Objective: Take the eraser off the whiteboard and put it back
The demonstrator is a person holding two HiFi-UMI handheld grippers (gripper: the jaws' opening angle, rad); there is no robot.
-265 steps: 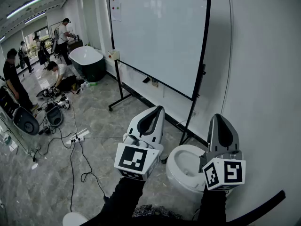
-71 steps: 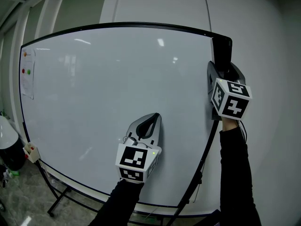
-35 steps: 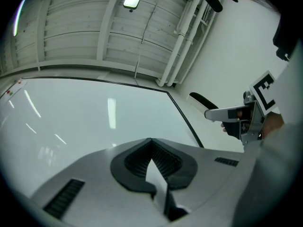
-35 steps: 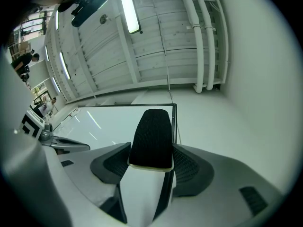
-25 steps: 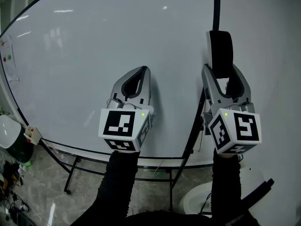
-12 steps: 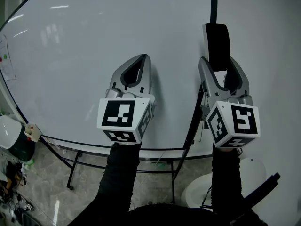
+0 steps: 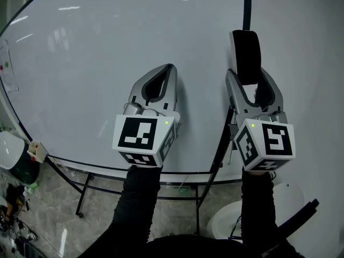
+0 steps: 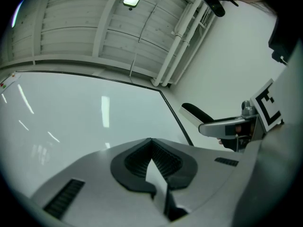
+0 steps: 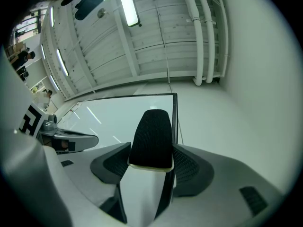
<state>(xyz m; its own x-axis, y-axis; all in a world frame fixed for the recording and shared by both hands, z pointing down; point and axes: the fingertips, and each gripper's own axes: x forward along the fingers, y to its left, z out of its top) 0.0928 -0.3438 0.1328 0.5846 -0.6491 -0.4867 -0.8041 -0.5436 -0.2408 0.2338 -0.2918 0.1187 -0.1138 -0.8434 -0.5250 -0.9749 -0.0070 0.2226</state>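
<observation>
The eraser (image 7: 246, 55), black felt on a white body, stands upright between the jaws of my right gripper (image 7: 250, 77), which is shut on it. It sits just in front of the whiteboard's (image 7: 97, 63) black right frame; whether it touches the board I cannot tell. In the right gripper view the eraser (image 9: 151, 138) fills the gap between the ribbed pads of the right gripper (image 9: 151, 156). My left gripper (image 7: 170, 69) hovers before the board's lower middle, jaws shut and empty. In the left gripper view the left gripper's (image 8: 151, 141) tips meet.
The whiteboard rests on a black wheeled stand (image 7: 80, 198). A white toilet (image 7: 228, 224) sits low at the right, by the white wall (image 7: 306, 63). A paper with magnets (image 7: 6, 71) hangs at the board's left edge, with a small box (image 7: 35, 151) below it.
Over the last second both grippers stay almost in place and the eraser remains in the right jaws. About three seconds ago the right gripper was up at the board's top right corner.
</observation>
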